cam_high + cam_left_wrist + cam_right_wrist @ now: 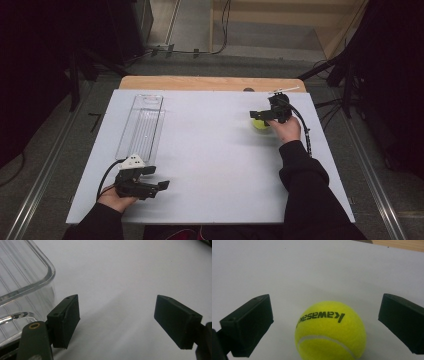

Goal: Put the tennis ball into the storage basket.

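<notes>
A yellow tennis ball (260, 124) with black lettering rests on the white table at the right. My right gripper (266, 116) hangs over it, open. In the right gripper view the ball (330, 331) sits between the two spread jaws, touching neither. A long clear plastic tray (141, 126) lies on the left half of the table. My left gripper (161, 178) rests low near the table's front left, open, with nothing between its jaws. In the left gripper view the tray's rounded corner (48, 272) stands just left of the open gripper (125, 323).
The white table surface (210, 160) stretches wide between the two grippers. A wooden strip (210, 82) runs along its far edge. Black stands and cables (330, 65) sit on the floor beyond the table, and a cable (305, 131) trails from the right gripper.
</notes>
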Motion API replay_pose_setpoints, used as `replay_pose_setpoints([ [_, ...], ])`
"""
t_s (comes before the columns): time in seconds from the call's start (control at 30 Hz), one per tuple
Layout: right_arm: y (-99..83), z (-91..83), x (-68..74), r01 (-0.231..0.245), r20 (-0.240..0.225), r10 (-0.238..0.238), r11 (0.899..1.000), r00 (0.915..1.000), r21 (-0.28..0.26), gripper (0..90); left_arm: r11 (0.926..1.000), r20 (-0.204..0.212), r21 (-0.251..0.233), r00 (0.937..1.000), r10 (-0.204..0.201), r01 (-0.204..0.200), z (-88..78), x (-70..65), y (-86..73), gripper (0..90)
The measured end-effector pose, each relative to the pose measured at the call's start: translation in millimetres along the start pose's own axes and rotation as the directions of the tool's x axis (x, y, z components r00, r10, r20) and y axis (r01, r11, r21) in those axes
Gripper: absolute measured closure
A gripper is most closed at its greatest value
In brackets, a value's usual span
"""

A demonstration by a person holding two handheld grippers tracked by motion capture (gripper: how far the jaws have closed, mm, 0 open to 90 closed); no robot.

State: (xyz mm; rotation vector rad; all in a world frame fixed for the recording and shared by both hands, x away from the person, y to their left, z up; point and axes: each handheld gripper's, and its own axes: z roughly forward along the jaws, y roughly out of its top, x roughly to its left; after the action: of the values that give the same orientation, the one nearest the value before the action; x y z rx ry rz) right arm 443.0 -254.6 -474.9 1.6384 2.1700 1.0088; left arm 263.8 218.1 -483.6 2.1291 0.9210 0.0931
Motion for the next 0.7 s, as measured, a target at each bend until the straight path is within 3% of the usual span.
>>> replay_pose_setpoints([
  [0.7, -17.2, 13.3, -1.1, -0.002, 0.026, 0.002, 1.000, 0.9997, 0.026, 0.0, 1.0000, 0.001, -0.007, 1.0000, -0.001, 0.001, -1.2, -0.5, 0.1, 21.0],
])
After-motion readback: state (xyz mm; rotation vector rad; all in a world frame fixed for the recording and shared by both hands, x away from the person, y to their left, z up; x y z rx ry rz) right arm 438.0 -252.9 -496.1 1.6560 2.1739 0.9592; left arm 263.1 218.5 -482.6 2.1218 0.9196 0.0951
